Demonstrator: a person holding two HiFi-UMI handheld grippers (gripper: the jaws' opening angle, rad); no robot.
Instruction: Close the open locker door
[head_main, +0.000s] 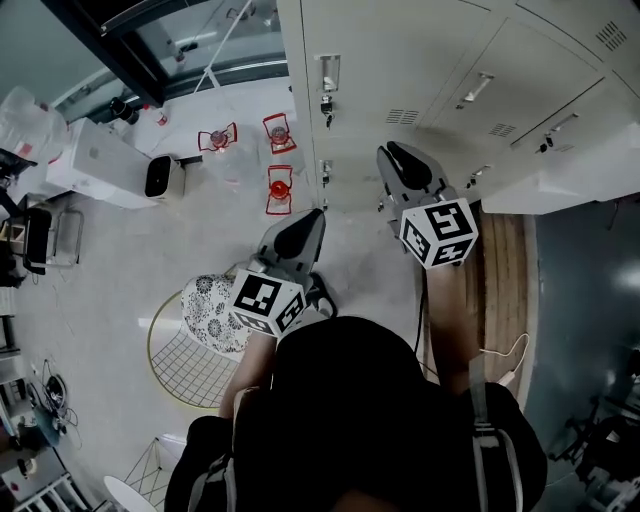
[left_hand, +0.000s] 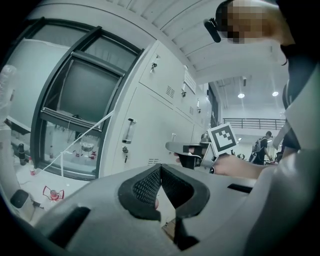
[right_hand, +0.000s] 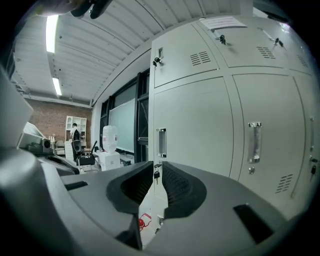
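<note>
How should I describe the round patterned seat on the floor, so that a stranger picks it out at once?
Start at the wall of pale grey lockers and come down the light floor toward the person. There a round seat stands beside a round gold-rimmed wire frame. Only the seat has a white top with a dark flowery pattern.

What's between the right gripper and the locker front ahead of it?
Nothing. The right gripper view shows only air between the right gripper and the lockers; the handle shows past its slightly parted fingers.
</note>
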